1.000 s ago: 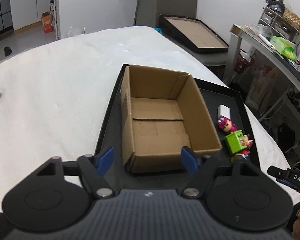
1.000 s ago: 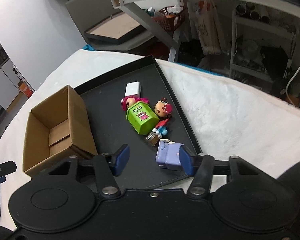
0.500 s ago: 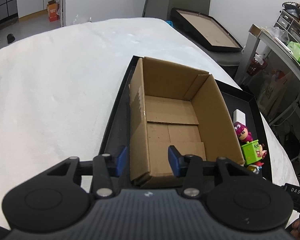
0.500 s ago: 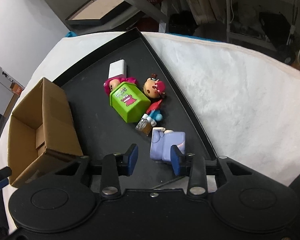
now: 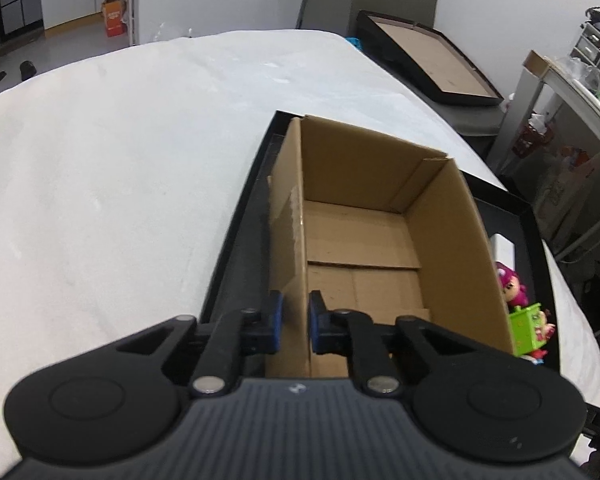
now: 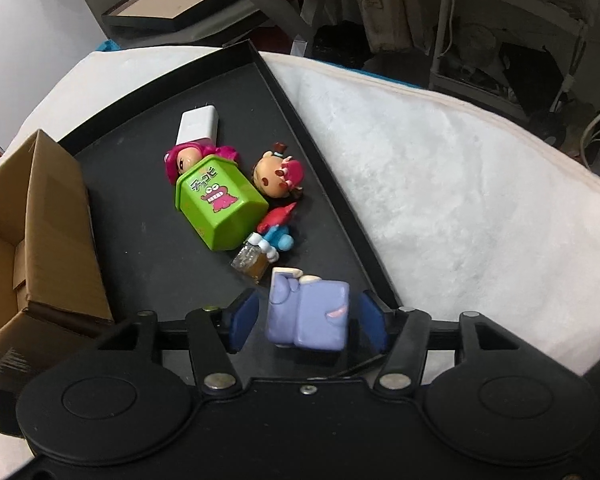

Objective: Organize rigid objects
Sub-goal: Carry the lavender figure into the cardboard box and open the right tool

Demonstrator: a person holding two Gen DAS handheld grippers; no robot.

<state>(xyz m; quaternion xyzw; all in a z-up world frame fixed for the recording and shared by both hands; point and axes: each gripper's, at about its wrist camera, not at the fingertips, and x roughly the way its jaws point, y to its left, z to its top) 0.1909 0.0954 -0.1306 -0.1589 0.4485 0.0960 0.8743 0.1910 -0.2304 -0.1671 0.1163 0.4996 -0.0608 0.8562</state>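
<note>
An open cardboard box (image 5: 364,240) stands on a black tray (image 5: 236,240). My left gripper (image 5: 294,322) is shut on the box's near left wall, one finger inside and one outside. In the right wrist view the box (image 6: 40,216) is at the left. My right gripper (image 6: 306,320) is open, its fingers on either side of a purple block toy (image 6: 312,314) with small gaps. Beyond lie a green toy box (image 6: 218,204), a pink-haired doll (image 6: 188,156), a white charger (image 6: 198,126), a round-headed figure (image 6: 278,174), a blue and red figure (image 6: 278,232) and a small glass bottle (image 6: 252,262).
The tray (image 6: 140,240) lies on a white fluffy cover (image 6: 440,200). Its right rim (image 6: 328,196) runs just beside the toys. A metal table leg (image 6: 268,8), shelves and clutter stand beyond. A second framed tray (image 5: 428,60) leans behind the table.
My left gripper moved left and closed on the box's left wall. My right gripper moved forward so the purple toy sits between its fingers.
</note>
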